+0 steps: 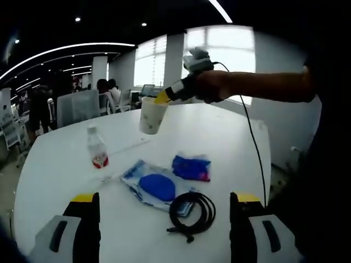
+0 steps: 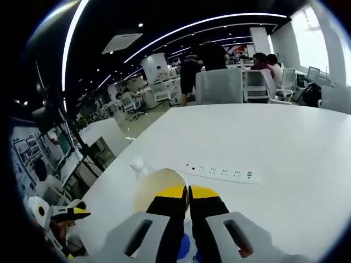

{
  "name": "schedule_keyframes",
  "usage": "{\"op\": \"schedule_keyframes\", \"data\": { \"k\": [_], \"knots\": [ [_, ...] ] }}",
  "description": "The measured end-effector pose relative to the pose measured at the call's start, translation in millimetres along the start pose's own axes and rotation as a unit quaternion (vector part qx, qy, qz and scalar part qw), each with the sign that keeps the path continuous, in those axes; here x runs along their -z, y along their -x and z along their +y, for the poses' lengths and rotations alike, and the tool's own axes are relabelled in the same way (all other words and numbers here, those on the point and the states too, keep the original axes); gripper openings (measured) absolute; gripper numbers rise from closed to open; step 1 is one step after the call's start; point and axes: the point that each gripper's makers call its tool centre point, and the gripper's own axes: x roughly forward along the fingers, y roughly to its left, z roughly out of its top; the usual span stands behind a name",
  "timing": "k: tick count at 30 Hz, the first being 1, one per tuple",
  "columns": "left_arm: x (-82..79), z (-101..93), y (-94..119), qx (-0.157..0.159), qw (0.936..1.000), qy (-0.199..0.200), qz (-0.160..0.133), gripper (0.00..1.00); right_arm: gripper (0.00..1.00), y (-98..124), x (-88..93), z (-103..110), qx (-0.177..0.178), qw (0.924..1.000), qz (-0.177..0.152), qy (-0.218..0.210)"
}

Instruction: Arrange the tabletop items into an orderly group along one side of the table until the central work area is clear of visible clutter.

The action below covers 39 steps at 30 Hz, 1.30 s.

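1. The right gripper (image 1: 162, 98), held in a person's hand (image 1: 211, 86), has its yellow-tipped jaws closed on the rim of a cream paper cup (image 1: 152, 115), which hangs tilted above the far part of the round white table (image 1: 230, 137)
2. In the right gripper view the same gripper (image 2: 188, 193) pinches the cup (image 2: 151, 189) at its rim, jaws nearly together; the cup's inside cannot be seen well enough to tell whether it holds anything
3. The left gripper (image 1: 164, 201) has its jaws spread wide apart, with nothing between them, low over the near edge of the table
4. A small clear plastic bottle with a red label (image 1: 97, 148) stands upright on the table, left of the cup
5. A flat clear plastic packet holding a blue oval item (image 1: 153, 185) lies near the middle, with a crumpled blue wrapper (image 1: 191, 167) just beside it
6. A coiled black cable (image 1: 192, 213) lies touching the packet's near corner
7. A white power strip (image 2: 219, 172) lies flat on the table beyond the cup
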Motion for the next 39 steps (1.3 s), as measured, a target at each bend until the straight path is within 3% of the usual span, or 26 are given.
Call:
{"op": "schedule_keyframes", "data": {
  "k": [20,39],
  "knots": [
    [-15.1,-1.6,-9.2,-0.005,1.0,0.006,-0.004,0.97,0.0,-65.3,32.2,7.0,-0.003,0.9986,0.049,-0.019],
    [-11.0,14.7,-26.4,0.001,0.9999,0.004,0.012,0.96,0.0,-116.8,64.2,7.7,-0.006,0.9968,0.078,-0.015]
  ]
}}
